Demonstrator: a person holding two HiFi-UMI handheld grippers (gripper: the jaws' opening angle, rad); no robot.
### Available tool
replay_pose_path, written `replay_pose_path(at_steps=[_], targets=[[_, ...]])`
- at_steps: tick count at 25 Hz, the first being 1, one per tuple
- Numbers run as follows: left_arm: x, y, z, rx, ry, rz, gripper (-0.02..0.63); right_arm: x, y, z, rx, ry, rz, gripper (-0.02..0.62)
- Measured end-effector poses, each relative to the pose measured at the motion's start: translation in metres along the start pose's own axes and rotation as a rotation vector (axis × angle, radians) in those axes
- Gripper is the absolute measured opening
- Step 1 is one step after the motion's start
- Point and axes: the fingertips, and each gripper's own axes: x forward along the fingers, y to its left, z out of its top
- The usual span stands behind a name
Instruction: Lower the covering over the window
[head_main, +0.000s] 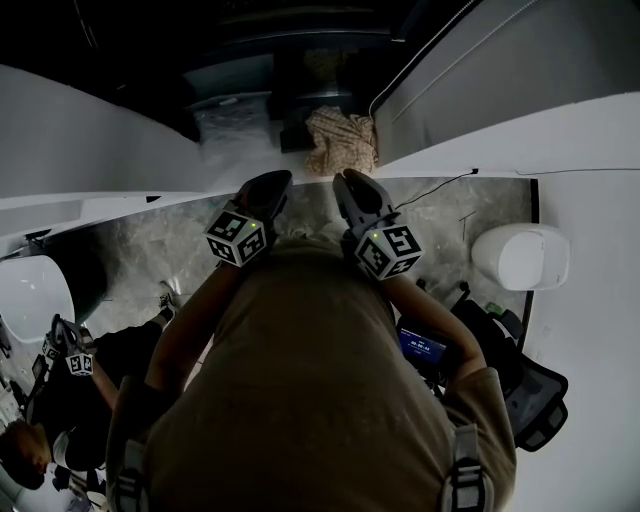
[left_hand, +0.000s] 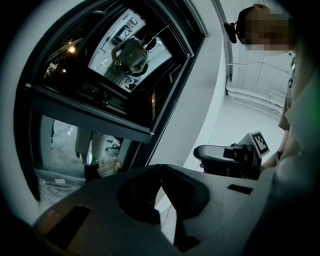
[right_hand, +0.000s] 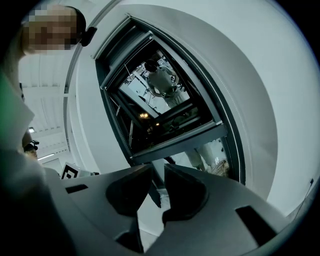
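The left gripper (left_hand: 160, 169) had its fingers pressed together on nothing and the right gripper (right_hand: 158, 170) kept a narrow gap, also empty, both short of the tall dark-framed window (right_hand: 165, 107) ahead of and above the fingertips. The covering could not be told from the window itself; if the dark horizontal bar (right_hand: 181, 141) beyond the right fingers was its bottom rail, that stiff edge seemed the place to pinch, the sheet likely light and limp. Farther beyond the fingers a crumpled beige bundle (head_main: 343, 140), perhaps a bag, hid whatever it held
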Motion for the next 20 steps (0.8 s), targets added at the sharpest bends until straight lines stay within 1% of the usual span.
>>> replay_pose_path(at_steps=[15, 20], targets=[[-0.008, 0.009, 0.011, 0.018, -0.026, 0.020, 0.017, 0.010, 0.009, 0.008, -0.025, -0.021, 0.020, 0.078], [-0.014, 0.014, 0.009, 0.013, -0.021, 0.013, 0.017, 0.011, 0.014, 0.002, -0.019, -0.018, 0.011, 0.079]])
